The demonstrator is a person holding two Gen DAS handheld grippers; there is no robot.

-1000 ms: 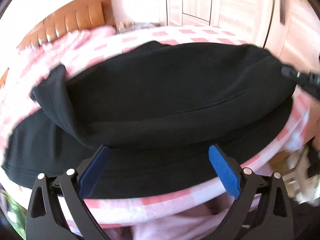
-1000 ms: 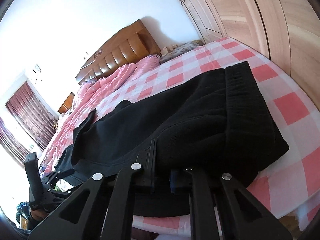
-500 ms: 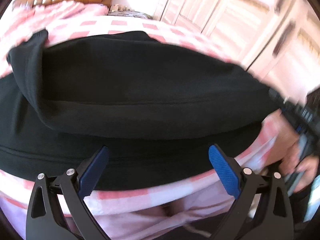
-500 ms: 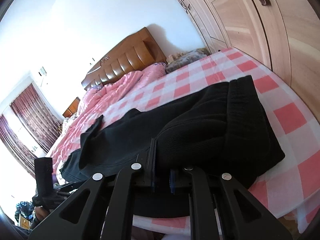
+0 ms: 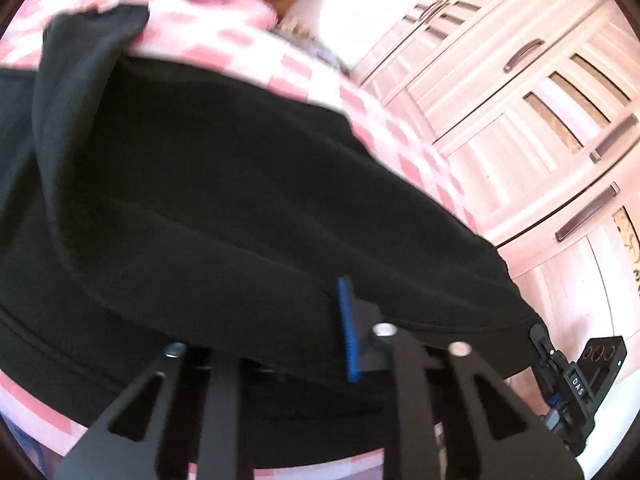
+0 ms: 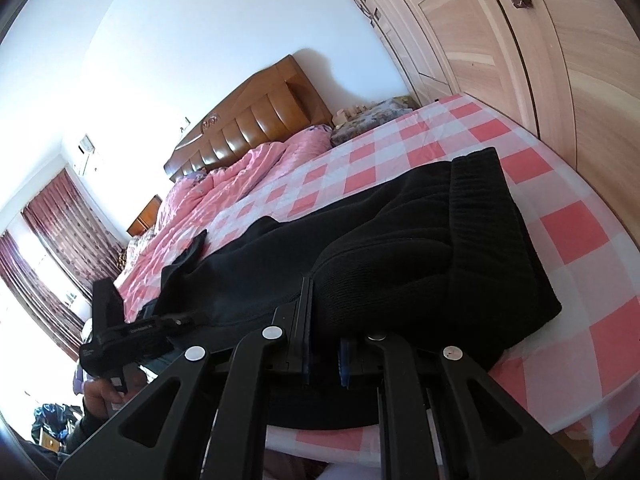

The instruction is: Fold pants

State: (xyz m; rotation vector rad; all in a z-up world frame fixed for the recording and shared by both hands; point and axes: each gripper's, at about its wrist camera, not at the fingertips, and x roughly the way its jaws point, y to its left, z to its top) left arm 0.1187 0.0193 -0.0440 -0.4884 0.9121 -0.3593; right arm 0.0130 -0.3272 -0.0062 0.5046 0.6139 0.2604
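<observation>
Black pants (image 5: 224, 208) lie folded lengthwise along the near edge of a bed with a pink checked sheet (image 6: 440, 140). My left gripper (image 5: 304, 344) is shut on the near edge of the upper layer of the pants; one blue pad (image 5: 347, 328) shows, the other is hidden by cloth. My right gripper (image 6: 324, 356) is shut on the near edge of the pants (image 6: 400, 248) beside the ribbed waistband (image 6: 480, 208). The right gripper also shows at the right of the left wrist view (image 5: 560, 372), and the left gripper at the left of the right wrist view (image 6: 132, 336).
A wooden headboard (image 6: 256, 124) and a pink quilt (image 6: 224, 184) are at the bed's far end. Wardrobe doors (image 5: 540, 120) stand along the bed's right side. Curtains (image 6: 60, 232) hang at the far left. The bed's edge drops just below the pants.
My left gripper has swung right along the pants' edge and closed on the upper layer; it was open before. My right gripper has stayed shut on the pants.
</observation>
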